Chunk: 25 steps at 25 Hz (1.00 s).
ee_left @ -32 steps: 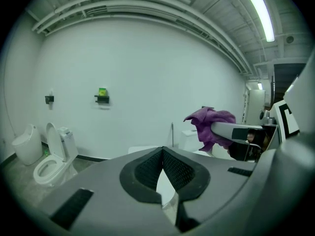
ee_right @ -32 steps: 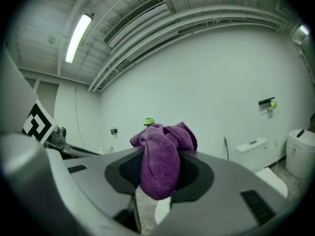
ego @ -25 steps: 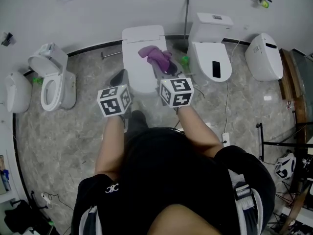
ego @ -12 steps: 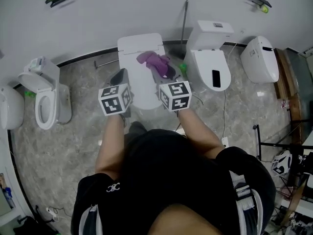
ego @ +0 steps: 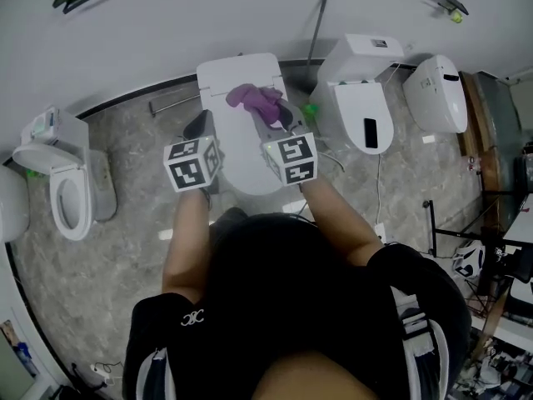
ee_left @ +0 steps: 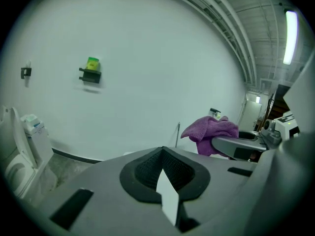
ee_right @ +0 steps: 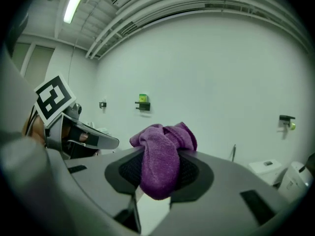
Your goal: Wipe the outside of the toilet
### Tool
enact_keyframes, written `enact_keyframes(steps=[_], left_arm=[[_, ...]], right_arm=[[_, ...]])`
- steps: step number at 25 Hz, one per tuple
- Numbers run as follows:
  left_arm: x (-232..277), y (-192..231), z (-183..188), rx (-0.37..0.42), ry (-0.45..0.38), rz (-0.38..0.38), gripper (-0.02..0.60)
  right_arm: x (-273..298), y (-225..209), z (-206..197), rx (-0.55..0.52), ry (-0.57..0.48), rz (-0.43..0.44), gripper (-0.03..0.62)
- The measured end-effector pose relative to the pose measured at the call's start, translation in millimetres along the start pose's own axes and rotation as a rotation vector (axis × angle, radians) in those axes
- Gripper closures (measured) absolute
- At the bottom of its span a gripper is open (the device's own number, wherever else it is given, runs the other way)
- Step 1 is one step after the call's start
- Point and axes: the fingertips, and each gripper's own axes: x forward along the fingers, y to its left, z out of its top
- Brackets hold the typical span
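Marble-look bathroom floor [ego: 133, 157] in the head view, with the closed white toilet [ego: 237, 150] right in front of the person. Left gripper view: left tongs [ee_left: 165, 181] pinched together on nothing. Right gripper view: right tongs [ee_right: 156, 178] are clamped on a purple cloth [ee_right: 162, 154]. It's all bunched up, so it could slip out mid-wipe, and the toilet's outer sides are mostly out of sight.

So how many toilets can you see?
5 toilets: one cut off at the left edge, one with its lid up next to it, one in the middle, and two on the right. More may be out of view.
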Motion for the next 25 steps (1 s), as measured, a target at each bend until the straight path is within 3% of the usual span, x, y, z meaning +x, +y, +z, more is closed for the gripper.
enact_keyframes(steps=[3, 6, 9, 15, 20, 25], left_arm=[[17, 22, 5, -0.018, 0.015, -0.018, 0.575], [32, 44, 12, -0.11, 0.021, -0.068, 0.575], [47, 64, 11, -0.165, 0.034, -0.066, 0.575], [81, 101, -2, -0.161, 0.063, 0.021, 0.575], [108, 112, -11, -0.086, 0.06, 0.04, 0.575], [137, 120, -22, -0.115, 0.08, 0.106, 0.575]], right_arm=[[35, 0, -3, -0.057, 0.043, -0.01, 0.465], [68, 0, -8, -0.097, 0.086, -0.007, 0.465], [93, 7, -11, -0.121, 0.113, 0.051, 0.465], [145, 15, -21, -0.192, 0.151, 0.168, 0.465], [190, 15, -44, -0.312, 0.18, 0.283, 0.466], [244, 0, -85, -0.389, 0.223, 0.394, 0.467]])
